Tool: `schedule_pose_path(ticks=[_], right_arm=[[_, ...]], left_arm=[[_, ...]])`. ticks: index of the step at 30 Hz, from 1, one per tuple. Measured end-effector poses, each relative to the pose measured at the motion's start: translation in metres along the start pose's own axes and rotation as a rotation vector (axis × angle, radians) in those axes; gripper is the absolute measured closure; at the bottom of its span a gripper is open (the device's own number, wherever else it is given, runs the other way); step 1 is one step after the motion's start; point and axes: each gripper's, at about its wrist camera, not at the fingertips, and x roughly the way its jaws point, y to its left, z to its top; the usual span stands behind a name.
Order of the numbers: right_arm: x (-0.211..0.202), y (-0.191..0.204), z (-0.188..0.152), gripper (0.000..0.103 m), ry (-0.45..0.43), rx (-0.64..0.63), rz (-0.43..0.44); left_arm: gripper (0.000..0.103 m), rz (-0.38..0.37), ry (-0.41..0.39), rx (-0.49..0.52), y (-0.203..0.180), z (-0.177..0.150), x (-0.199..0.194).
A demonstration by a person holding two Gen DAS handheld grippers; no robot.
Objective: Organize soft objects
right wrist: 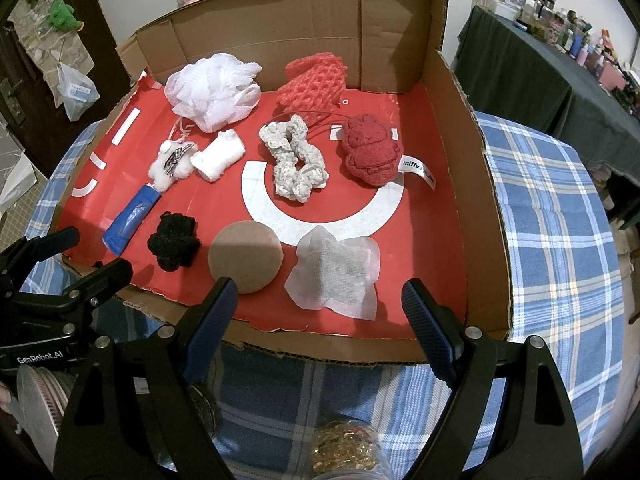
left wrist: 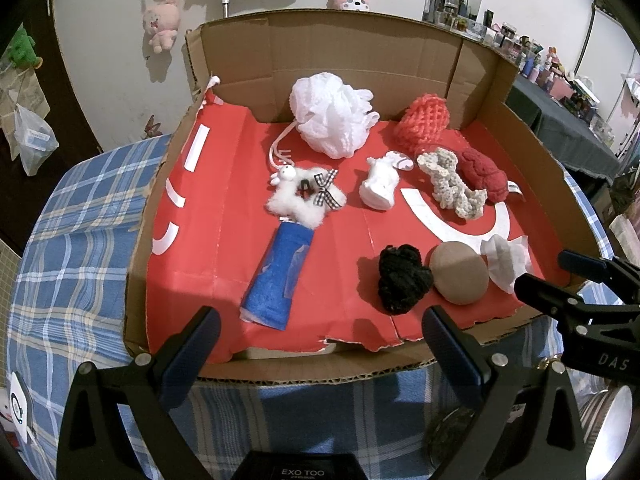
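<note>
A cardboard tray (right wrist: 472,184) lined with red paper holds several soft things. At the back lie a white mesh puff (right wrist: 214,90) and a coral net sponge (right wrist: 314,84). In the middle are a fluffy white charm (right wrist: 170,166), a white squishy (right wrist: 218,156), a cream scrunchie (right wrist: 294,160) and a dark red plush (right wrist: 370,150). Near the front edge sit a blue pack (left wrist: 276,280), a black scrunchie (right wrist: 174,242), a tan round sponge (right wrist: 246,254) and a white gauze pad (right wrist: 336,276). My left gripper (left wrist: 320,336) and right gripper (right wrist: 320,304) hover open at the tray's front edge, holding nothing.
The tray rests on a blue plaid cloth (right wrist: 552,240). Plush toys (left wrist: 162,24) hang on the wall behind. A dark table with small items (right wrist: 560,52) stands at the right. A clear jar with gold pieces (right wrist: 344,452) sits below my right gripper.
</note>
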Motion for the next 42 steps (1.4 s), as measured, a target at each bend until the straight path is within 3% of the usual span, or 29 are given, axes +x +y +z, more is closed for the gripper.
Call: schedule_pose_path(ticks=[42], right_arm=[[0.0009,0.0008,-0.0005,0.019,0.004,-0.002,-0.001]], left_arm=[[0.001,0.006,-0.015,0.004,-0.0003,0.0,-0.0018]])
